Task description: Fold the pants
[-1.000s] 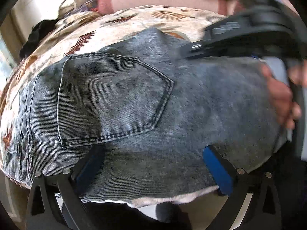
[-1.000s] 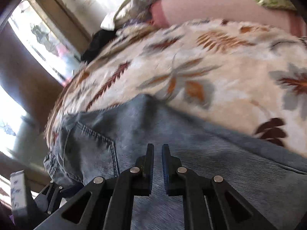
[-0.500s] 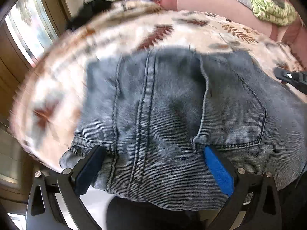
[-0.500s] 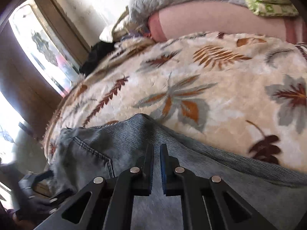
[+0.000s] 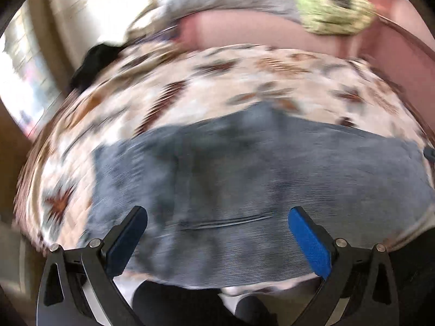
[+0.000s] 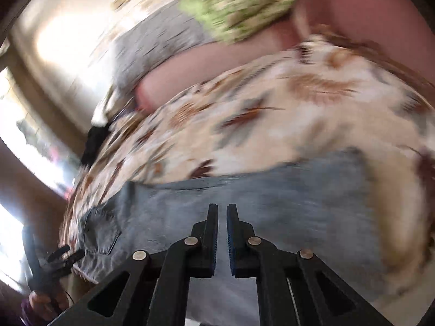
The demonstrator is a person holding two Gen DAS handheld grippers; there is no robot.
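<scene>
With the left gripper [image 5: 217, 233] wide and the right gripper [image 6: 222, 233] nearly closed and empty, smooth the jeans [image 5: 244, 176] flat toward 3 o'clock.

pants [image 5: 244, 179] – ribbed matt grey denim | bedspread [image 5: 244, 81] – soft leaf-print cloth

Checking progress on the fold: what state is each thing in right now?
jeans: lying flat on the leaf-print blanket, back pocket up
left gripper: open, empty
right gripper: shut, nothing visibly between its pads
</scene>
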